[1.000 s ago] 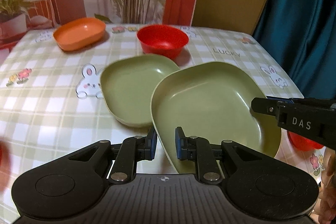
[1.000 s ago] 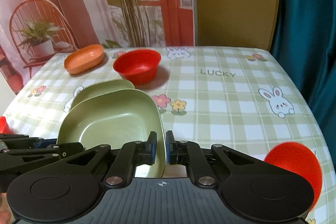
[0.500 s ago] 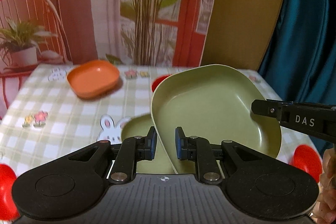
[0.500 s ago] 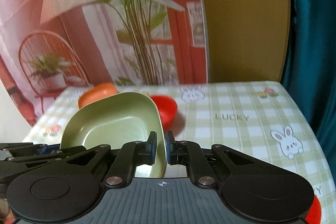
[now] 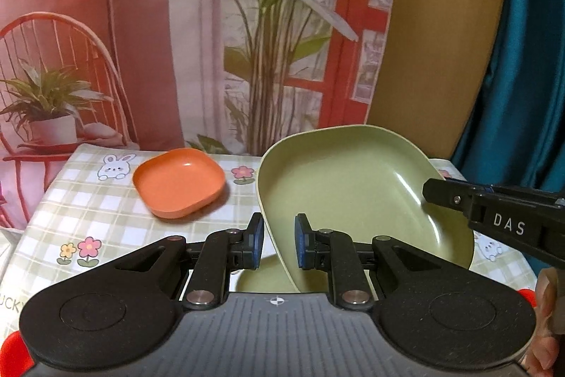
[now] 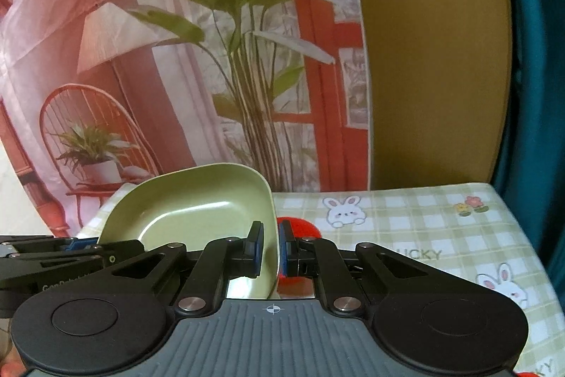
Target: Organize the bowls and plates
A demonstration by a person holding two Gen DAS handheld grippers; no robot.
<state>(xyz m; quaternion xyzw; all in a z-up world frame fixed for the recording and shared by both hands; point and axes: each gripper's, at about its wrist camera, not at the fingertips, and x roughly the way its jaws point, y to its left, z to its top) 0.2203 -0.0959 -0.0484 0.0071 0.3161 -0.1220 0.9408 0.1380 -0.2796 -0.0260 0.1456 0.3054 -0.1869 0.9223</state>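
Observation:
A large green plate (image 5: 353, 196) is held in the air, tilted, between both grippers. My left gripper (image 5: 279, 244) is shut on its near left rim. My right gripper (image 6: 271, 248) is shut on its right rim; the plate also shows in the right wrist view (image 6: 197, 204). The right gripper's finger enters the left wrist view from the right (image 5: 494, 218). A second green plate (image 5: 261, 278) lies on the table below, mostly hidden. An orange plate (image 5: 178, 181) lies at the far left. A red bowl (image 6: 300, 227) peeks out behind the right gripper's fingers.
The table (image 6: 423, 225) has a green checked cloth with bunny and flower prints. A printed backdrop and a teal curtain (image 5: 522, 59) stand behind it. A red object (image 5: 16, 348) shows at the bottom left corner.
Both grippers have lifted the large green plate off the table and tilted it up. The views have risen; the second green plate and red bowl are now mostly hidden.

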